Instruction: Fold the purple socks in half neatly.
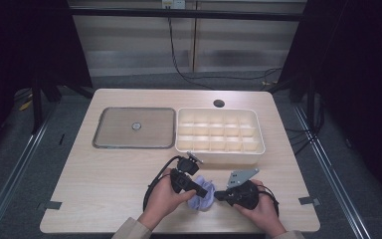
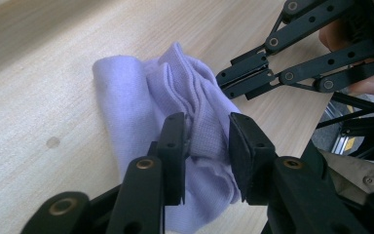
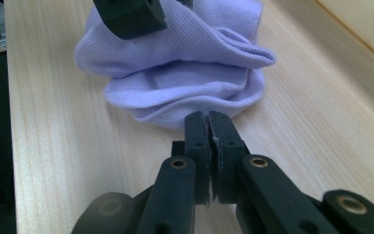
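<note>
Near the counter's front edge, the left gripper loosely straddles a bunched lilac cloth while the right gripper pinches its hem, so the bundle may unfold.

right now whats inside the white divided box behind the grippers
The compartments of the white box look empty as far as the high view shows. Its near wall hides the floor of the front row, so small items there cannot be ruled out.

Even overhead light falls on the bench, soft shadows only; the surroundings sink into darkness. The high view is slightly soft; close tool arms blur at the frame bottoms.
</note>
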Available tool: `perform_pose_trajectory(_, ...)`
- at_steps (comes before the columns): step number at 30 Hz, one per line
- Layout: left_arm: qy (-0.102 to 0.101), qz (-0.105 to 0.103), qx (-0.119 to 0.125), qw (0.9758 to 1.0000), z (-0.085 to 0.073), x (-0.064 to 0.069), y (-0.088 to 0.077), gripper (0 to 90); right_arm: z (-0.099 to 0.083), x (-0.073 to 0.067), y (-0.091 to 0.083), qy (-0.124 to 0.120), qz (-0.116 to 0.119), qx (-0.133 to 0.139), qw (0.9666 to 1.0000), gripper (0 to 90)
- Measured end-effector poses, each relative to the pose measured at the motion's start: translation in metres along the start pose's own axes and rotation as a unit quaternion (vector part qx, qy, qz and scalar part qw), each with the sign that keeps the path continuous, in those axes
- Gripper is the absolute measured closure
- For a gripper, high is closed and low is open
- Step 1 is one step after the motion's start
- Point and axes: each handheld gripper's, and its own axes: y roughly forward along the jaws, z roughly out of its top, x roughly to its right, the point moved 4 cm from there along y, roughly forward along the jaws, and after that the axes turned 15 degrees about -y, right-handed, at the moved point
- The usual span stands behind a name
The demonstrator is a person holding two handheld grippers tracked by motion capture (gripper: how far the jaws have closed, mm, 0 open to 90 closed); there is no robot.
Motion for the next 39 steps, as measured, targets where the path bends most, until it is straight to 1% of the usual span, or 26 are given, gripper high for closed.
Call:
perform_pose_trajectory(2,0.003,0.005,0.0,1.0,0.0,0.0,-0.002,65.8,0.0,0.0,0.0,-0.001,-0.001,-0.001,1.0,87.4)
perform_pose_trajectory(3,0.003,0.005,-0.002,1.0,0.0,0.0,-0.003,65.6,0.0,0.0,0.0,-0.001,-0.001,-0.001,1.0,87.4)
perform_pose_trajectory(6,0.003,0.002,0.002,1.0,0.001,0.001,-0.005,65.2,0.0,0.0,0.0,0.0,0.0,-0.001,1.0,87.3)
perform_pose_trajectory(8,0.0,-0.002,0.007,1.0,0.001,0.002,-0.006,64.6,0.0,0.0,0.0,0.002,0.0,-0.001,1.0,87.2)
perform_pose_trajectory(10,-0.001,-0.001,0.009,1.0,0.002,0.001,-0.008,64.4,0.0,0.001,0.0,0.0,0.0,0.001,1.0,87.2)
perform_pose_trajectory(11,0.001,0.003,0.007,1.0,0.002,0.001,-0.01,64.4,-0.001,0.001,0.0,-0.001,-0.001,0.001,1.0,87.2)
perform_pose_trajectory(13,-0.002,0.006,0.014,0.9999,0.003,0.0,-0.011,64.4,-0.001,0.001,0.0,0.002,-0.001,0.001,1.0,87.2)
perform_pose_trajectory(14,-0.001,0.004,0.014,0.9999,0.003,0.0,-0.012,64.5,-0.001,0.001,0.0,0.002,0.0,0.001,1.0,87.1)
perform_pose_trajectory(17,-0.001,0.004,0.016,0.9999,0.004,-0.002,-0.014,66.4,-0.001,0.001,0.0,0.0,0.0,0.003,1.0,87.0)
perform_pose_trajectory(19,-0.002,0.007,0.021,0.9998,0.004,-0.002,-0.015,68.3,-0.001,0.001,0.0,0.0,0.0,0.003,1.0,87.0)
perform_pose_trajectory(20,-0.001,0.01,0.019,0.9998,0.004,-0.003,-0.015,70.2,-0.001,0.001,0.0,0.0,0.0,0.003,1.0,87.0)
perform_pose_trajectory(24,-0.001,0.015,0.007,0.9999,0.001,-0.002,-0.008,74.2,-0.001,0.001,0.0,0.0,0.0,0.003,1.0,87.0)
perform_pose_trajectory(27,0.001,0.015,0.003,0.9999,0.0,-0.001,0.0,74.6,-0.001,0.001,0.0,0.001,0.001,0.003,1.0,87.0)
perform_pose_trajectory(28,0.002,0.018,0.001,0.9998,0.0,-0.001,0.002,74.6,-0.001,0.001,0.0,0.001,0.001,0.003,1.0,87.0)
perform_pose_trajectory(29,0.008,0.025,-0.004,0.9997,-0.001,-0.001,0.005,74.1,-0.001,0.001,0.0,0.001,0.0,0.001,1.0,87.0)
perform_pose_trajectory(30,0.008,0.03,-0.007,0.9995,-0.002,0.0,0.008,72.6,-0.001,0.001,0.0,0.0,0.0,0.001,1.0,86.9)
perform_pose_trajectory(31,0.008,0.026,-0.004,0.9996,-0.003,0.0,0.011,70.3,-0.001,0.001,0.0,0.002,0.001,0.003,1.0,86.9)
perform_pose_trajectory(32,0.014,0.03,-0.007,0.9994,-0.003,0.0,0.013,68.9,-0.001,0.001,0.0,0.0,0.001,0.003,1.0,86.8)
perform_pose_trajectory(33,0.022,0.039,-0.009,0.999,-0.004,0.0,0.015,68.2,-0.001,0.001,0.0,0.0,0.001,0.003,1.0,86.8)
perform_pose_trajectory(36,0.033,0.046,-0.013,0.9983,-0.006,-0.001,0.018,67.1,-0.001,0.001,0.0,0.0,0.001,0.003,1.0,86.7)
perform_pose_trajectory(37,0.028,0.044,-0.01,0.9986,-0.006,-0.002,0.02,67.0,-0.001,0.001,0.0,0.0,0.001,0.003,1.0,86.7)
perform_pose_trajectory(39,0.023,0.041,-0.011,0.9989,-0.008,-0.005,0.022,66.8,-0.001,0.001,0.0,0.002,0.001,0.003,1.0,86.7)
